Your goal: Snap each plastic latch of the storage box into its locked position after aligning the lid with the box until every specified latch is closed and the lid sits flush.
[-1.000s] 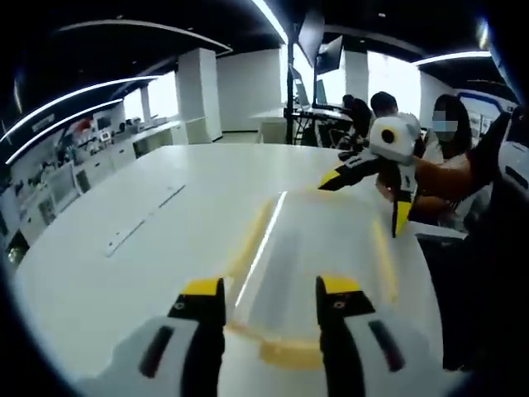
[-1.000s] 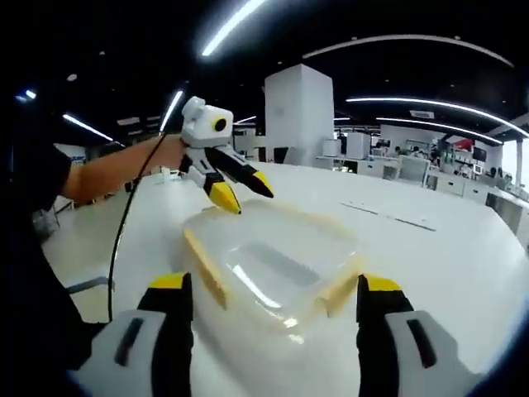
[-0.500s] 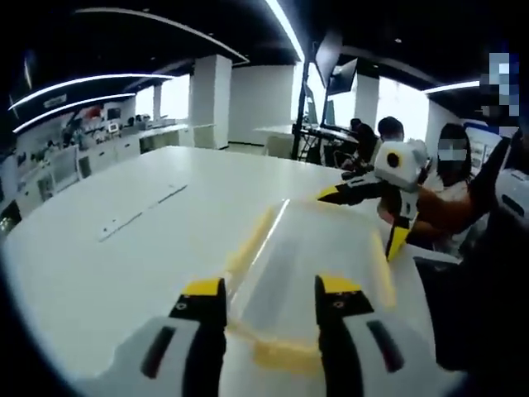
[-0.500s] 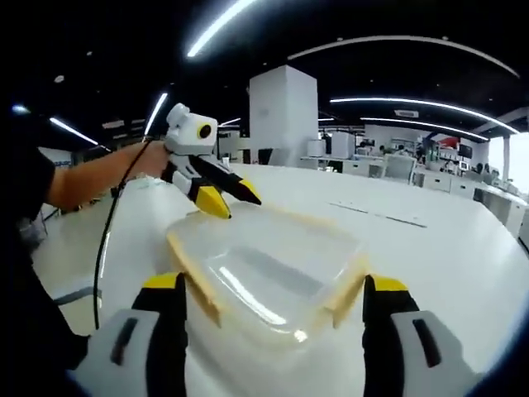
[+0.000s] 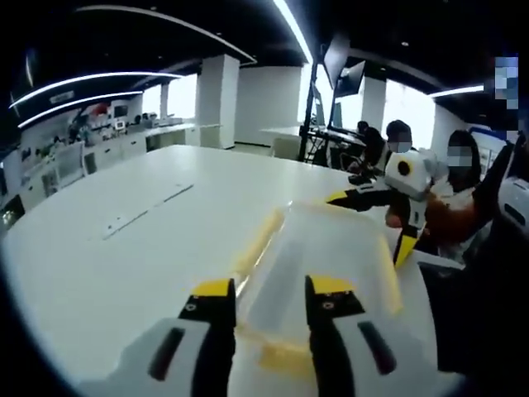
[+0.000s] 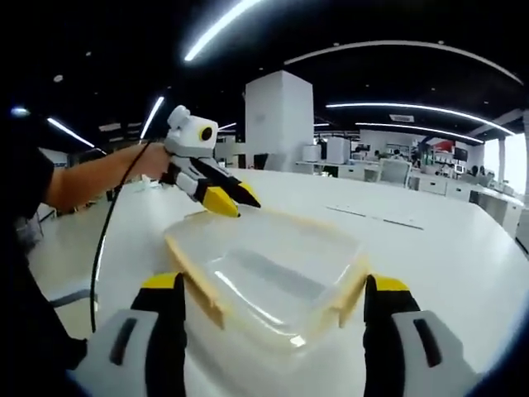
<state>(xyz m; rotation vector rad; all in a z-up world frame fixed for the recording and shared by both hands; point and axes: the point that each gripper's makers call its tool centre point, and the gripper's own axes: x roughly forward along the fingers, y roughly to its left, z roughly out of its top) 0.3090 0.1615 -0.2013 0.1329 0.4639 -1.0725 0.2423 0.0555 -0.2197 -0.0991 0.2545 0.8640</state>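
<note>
A clear plastic storage box with pale yellow latches [image 6: 269,277] is seen resting on a broad white surface [image 5: 124,265], its transparent lid [image 5: 318,265] laid on top. In the left gripper view the box [image 5: 318,273] lies straight ahead of the left tongs [image 5: 266,294], whose yellow-tipped black jaws are held a narrow gap apart above the near end, where a yellow end latch [image 5: 285,357] is partly hidden between and beneath them; whether it is touched cannot be told. Long yellow side latches [image 5: 258,240] are visible along the box edges.

In the right gripper view the right tongs [image 6: 273,289] are spread wide, one jaw on each side of the near end of the box, nothing pinched. The left tongs [image 6: 227,198] are seen there beyond the far end of the box, held by a bare forearm [image 6: 99,174] with a black cable [image 6: 103,248] trailing down.

The right tongs [image 5: 388,219] are seen from the left gripper view at the far right corner of the box, jaws spread.

Seated people [image 5: 388,141], a white pillar [image 6: 277,124], desks and ceiling light strips [image 6: 219,29] are noted behind.
</note>
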